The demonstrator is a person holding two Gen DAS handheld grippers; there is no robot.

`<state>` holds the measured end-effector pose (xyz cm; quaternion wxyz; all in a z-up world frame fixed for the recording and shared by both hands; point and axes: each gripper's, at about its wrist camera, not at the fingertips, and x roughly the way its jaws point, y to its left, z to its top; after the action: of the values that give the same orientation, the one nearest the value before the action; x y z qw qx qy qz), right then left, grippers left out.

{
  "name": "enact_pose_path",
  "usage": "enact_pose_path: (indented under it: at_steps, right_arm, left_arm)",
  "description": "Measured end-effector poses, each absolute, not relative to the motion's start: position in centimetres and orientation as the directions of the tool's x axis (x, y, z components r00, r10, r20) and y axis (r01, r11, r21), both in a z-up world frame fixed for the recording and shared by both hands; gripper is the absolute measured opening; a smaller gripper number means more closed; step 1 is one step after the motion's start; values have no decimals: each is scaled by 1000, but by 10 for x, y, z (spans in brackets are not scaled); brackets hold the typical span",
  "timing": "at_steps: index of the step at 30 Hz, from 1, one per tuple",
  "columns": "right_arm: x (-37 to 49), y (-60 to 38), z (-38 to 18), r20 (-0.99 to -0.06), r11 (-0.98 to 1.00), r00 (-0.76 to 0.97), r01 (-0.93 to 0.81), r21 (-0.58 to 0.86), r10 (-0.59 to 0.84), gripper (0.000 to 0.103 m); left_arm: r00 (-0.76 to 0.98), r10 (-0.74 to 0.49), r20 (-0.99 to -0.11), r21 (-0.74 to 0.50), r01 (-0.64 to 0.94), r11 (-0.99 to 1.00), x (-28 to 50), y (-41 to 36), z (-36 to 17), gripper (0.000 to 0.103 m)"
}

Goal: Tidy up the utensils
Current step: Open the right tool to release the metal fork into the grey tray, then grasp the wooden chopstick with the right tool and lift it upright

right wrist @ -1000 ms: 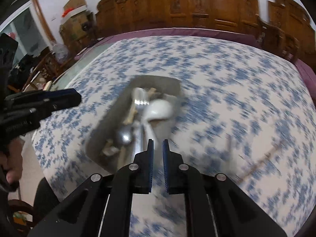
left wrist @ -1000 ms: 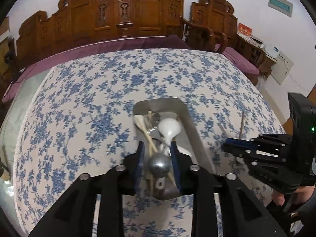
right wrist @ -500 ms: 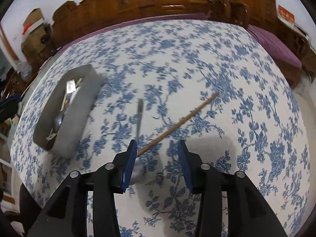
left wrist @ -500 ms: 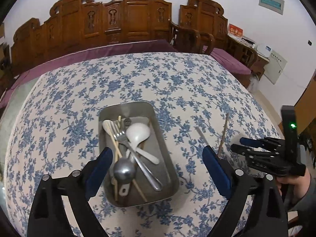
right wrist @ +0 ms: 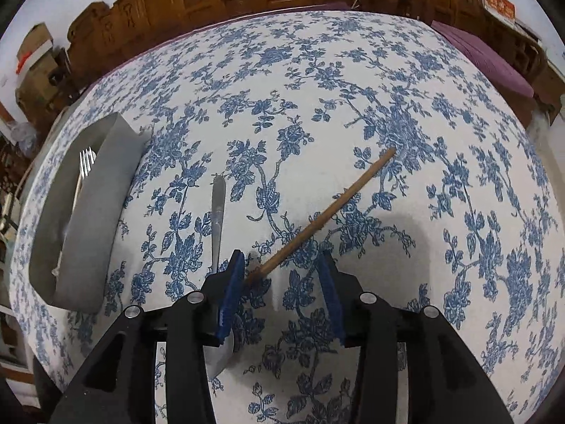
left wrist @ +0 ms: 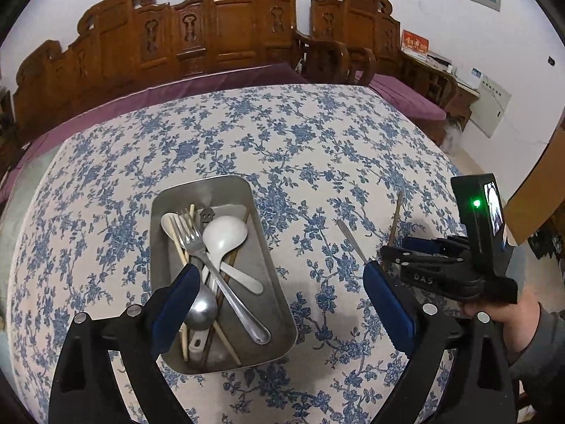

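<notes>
The left gripper [left wrist: 279,293] hangs above the near end of the metal tray [left wrist: 268,233] with its blue-padded jaws spread wide and nothing between them. The tray holds a fork [left wrist: 212,265], a white ladle [left wrist: 224,235], a steel spoon [left wrist: 201,307] and several chopsticks, all lying crossed over one another. The right gripper [right wrist: 282,293], held in the person's right hand [left wrist: 508,321], is low over the floral tablecloth [right wrist: 317,88], pointing forward, its jaws partly apart and gripping nothing; the near end of a brown chopstick [right wrist: 325,212] lies just beside the inner face of its left finger, and whether they touch cannot be told. A loose metal spoon [right wrist: 218,219] lies on the cloth between that chopstick and the tray, its bowl partly hidden under the same finger. The blue-and-white cloth covers the whole table. Behind it stands a carved wooden bench [left wrist: 176,35] with a purple cushion [left wrist: 169,95], against a white wall.
</notes>
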<state>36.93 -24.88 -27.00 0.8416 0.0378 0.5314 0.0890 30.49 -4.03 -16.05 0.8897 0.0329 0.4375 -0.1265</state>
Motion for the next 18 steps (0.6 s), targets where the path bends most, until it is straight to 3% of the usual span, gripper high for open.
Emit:
enact_pose_path:
  at_steps: [5,7,11,13,18]
  right_arm:
    - [365,-244,-271,-897,986,422,-155,69,130,41]
    - [364,-248,-271,-901,987,419,-150,54,113,23]
    - [361,-268,-270,-903,987,403,-122,107,148,14]
    - [360,-277,-268,-896,983,406,-112,144,178,0]
    - [352,-291,-259,-880,975,418,-105,198,224,0]
  left_arm:
    - [575,-202,-793,-49,272,961,307,-51,-163,90]
    - [570,-203,-796,-45,278,960,308,-56,-164,90]
    - [553,-213,-805,-53,291,955,309,-69,-171,90]
    - [542,-219,-811,-58,297,953,309,-77,-174,90]
    - [509,-240,-827,-74,324,943,308,-100,-186,90]
